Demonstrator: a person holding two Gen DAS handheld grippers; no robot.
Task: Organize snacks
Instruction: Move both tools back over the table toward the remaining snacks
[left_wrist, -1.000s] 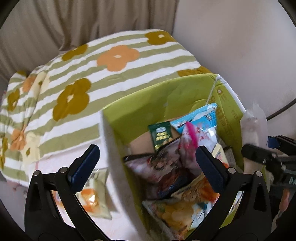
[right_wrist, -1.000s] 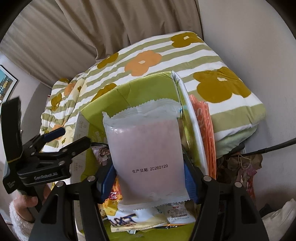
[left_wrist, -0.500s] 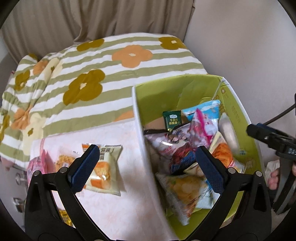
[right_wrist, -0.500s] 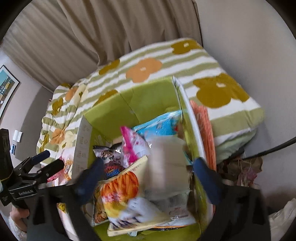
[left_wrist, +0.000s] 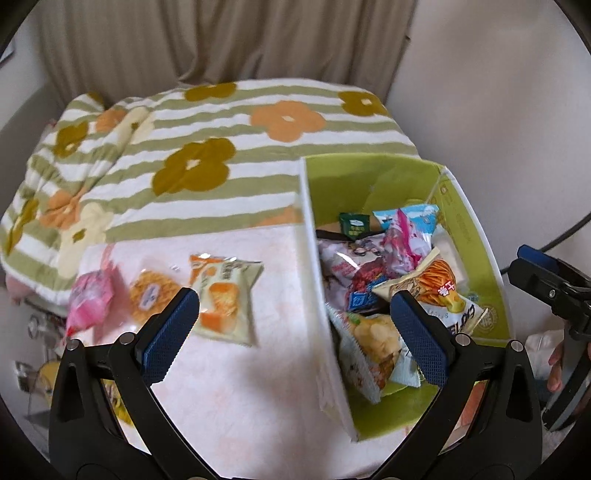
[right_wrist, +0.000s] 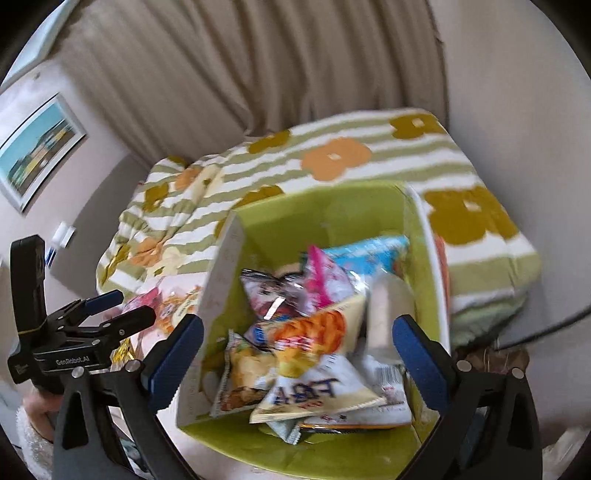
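A green box (left_wrist: 476, 236) (right_wrist: 321, 218) holds several snack packets, among them an orange chip bag (left_wrist: 434, 286) (right_wrist: 314, 332) and a pale translucent packet (right_wrist: 388, 314) at its right side. My left gripper (left_wrist: 295, 328) is open and empty above the pink cloth (left_wrist: 240, 369). An orange-and-white bread packet (left_wrist: 221, 295), a round cracker packet (left_wrist: 151, 295) and a pink packet (left_wrist: 88, 299) lie on the cloth. My right gripper (right_wrist: 295, 354) is open and empty above the box.
The box and cloth sit on a bed with a green-striped flower blanket (left_wrist: 221, 147) (right_wrist: 461, 206). A beige curtain (left_wrist: 221, 40) hangs behind, with a wall (left_wrist: 498, 92) at right. A cable (right_wrist: 546, 325) runs at the right. A framed picture (right_wrist: 37, 151) hangs at left.
My right gripper opened and let the pale packet drop into the box, then drew back. My left gripper swung left from above the box to above the pink cloth.
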